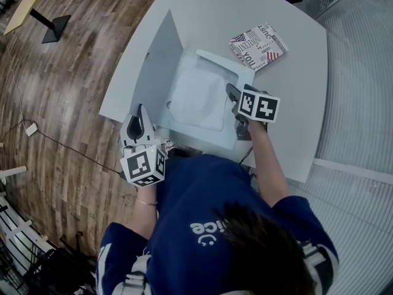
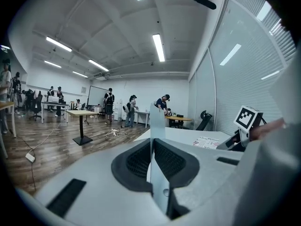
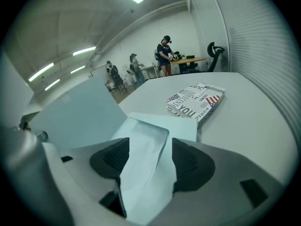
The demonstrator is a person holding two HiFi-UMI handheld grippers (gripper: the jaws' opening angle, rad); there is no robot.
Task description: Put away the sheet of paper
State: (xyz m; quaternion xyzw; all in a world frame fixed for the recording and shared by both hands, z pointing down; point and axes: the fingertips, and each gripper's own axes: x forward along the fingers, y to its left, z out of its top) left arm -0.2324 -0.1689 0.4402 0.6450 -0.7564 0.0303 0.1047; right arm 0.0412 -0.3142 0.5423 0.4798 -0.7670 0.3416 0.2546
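Note:
A pale blue folder [image 1: 209, 134] lies open on the white table [image 1: 295, 103], its cover [image 1: 156, 60] standing up at the left. On its lower leaf lies the white sheet of paper [image 1: 196, 97]. My left gripper [image 1: 140, 112] is shut on the cover's near edge; in the left gripper view the cover [image 2: 156, 121] runs edge-on between the closed jaws [image 2: 153, 145]. Over the sheet's right edge my right gripper [image 1: 232, 97] is open. In the right gripper view the sheet [image 3: 141, 145] lies beneath the spread jaws [image 3: 148, 154], which do not touch it.
A booklet printed with stars and stripes [image 1: 258, 45] lies on the table beyond the folder, also seen in the right gripper view as the booklet [image 3: 195, 102]. The table's left edge drops to wooden floor [image 1: 67, 103]. Several people and desks stand far off.

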